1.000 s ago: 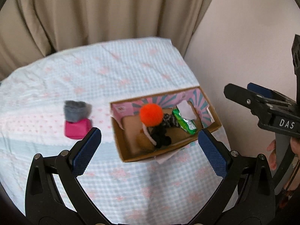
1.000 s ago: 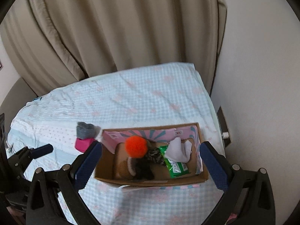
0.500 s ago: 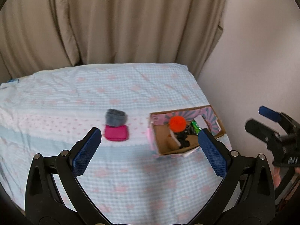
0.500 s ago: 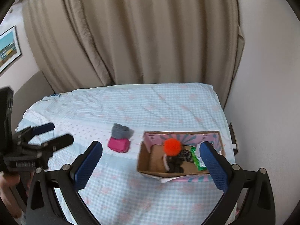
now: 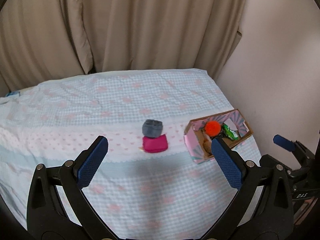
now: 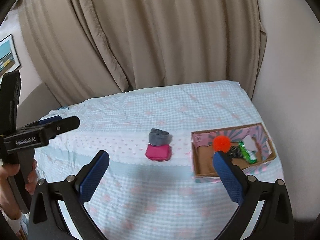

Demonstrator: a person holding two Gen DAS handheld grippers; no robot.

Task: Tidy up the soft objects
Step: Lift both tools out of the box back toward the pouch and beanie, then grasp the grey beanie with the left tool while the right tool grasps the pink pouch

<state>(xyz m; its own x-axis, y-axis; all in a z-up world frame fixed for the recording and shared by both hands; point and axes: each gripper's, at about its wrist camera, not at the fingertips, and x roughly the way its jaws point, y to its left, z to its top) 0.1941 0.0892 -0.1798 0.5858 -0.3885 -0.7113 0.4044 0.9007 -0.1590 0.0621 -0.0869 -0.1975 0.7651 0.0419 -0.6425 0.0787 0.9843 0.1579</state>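
Bare quilt [image 5: 124, 180] — box [image 5: 192, 150] rightward

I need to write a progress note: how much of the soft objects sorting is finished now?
Done: the orange pompom and other items lie in the box. In hand: nothing; left gripper and right gripper are open. Left: the grey piece and pink pouch on the bed.

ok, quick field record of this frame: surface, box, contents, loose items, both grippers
surface: bed cover, light blue check with pink motifs
box: open cardboard box, right side of cover
contents: orange pompom, green packet, white piece, dark item partly hidden
loose items: grey soft item touching pink pouch, left of box
left gripper: open, empty, above cover
right gripper: open, empty, above cover
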